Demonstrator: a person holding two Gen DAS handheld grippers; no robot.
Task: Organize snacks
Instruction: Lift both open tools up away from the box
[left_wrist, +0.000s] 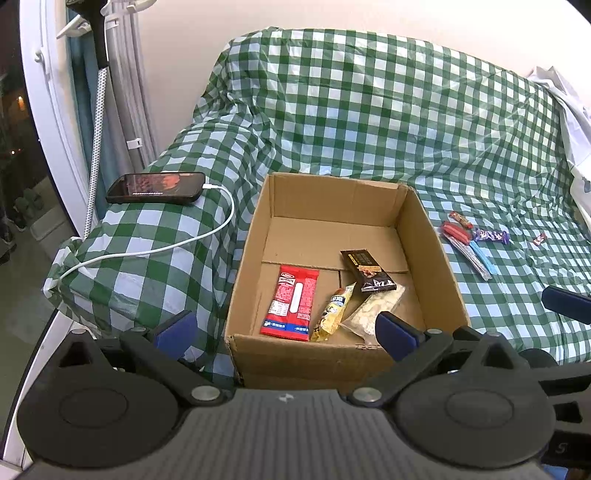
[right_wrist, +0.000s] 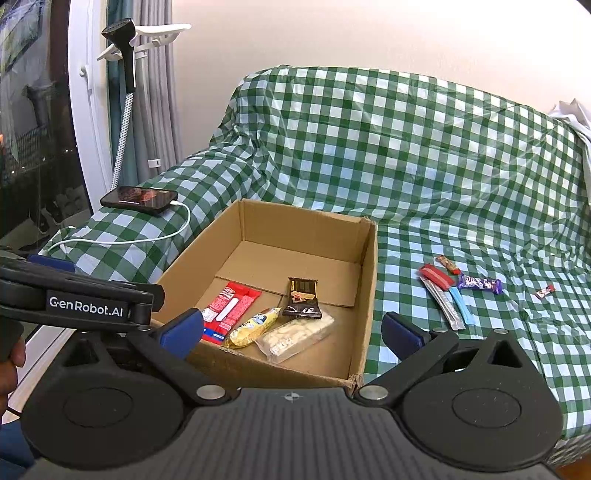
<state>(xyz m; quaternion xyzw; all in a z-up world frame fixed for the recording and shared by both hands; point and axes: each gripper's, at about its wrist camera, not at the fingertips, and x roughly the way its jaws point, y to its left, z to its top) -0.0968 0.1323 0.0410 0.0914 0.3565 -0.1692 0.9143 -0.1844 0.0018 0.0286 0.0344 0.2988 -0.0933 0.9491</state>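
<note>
A sofa draped in a green and white checked cloth fills most of both views. An open cardboard box is set on the seat at its left end, just beside the covered armrest. Four snacks are seen lying in the near half of the box. At the left lies a red packet, lengthwise from near to far. Just to its right a yellow wrapper is laid at a slant. A clear bag of pale pieces lies right of the yellow wrapper, and a dark chocolate bar rests with its near end overlapping that bag.

The remaining snacks are scattered on the seat to the right of the box, well apart from it. A red bar, a clear stick and a blue stick are bunched together. A purple wrapper lies touching or just beside them on the right. A small red and brown candy sits just beyond them. A tiny red and white sweet lies alone further right.

A black phone with a lit screen rests on the armrest, with a white cable plugged in.

The left gripper is held over the near wall of the box, jaws spread wide and empty. The right gripper is likewise spread wide with nothing between its jaws, above the box's near right corner.
</note>
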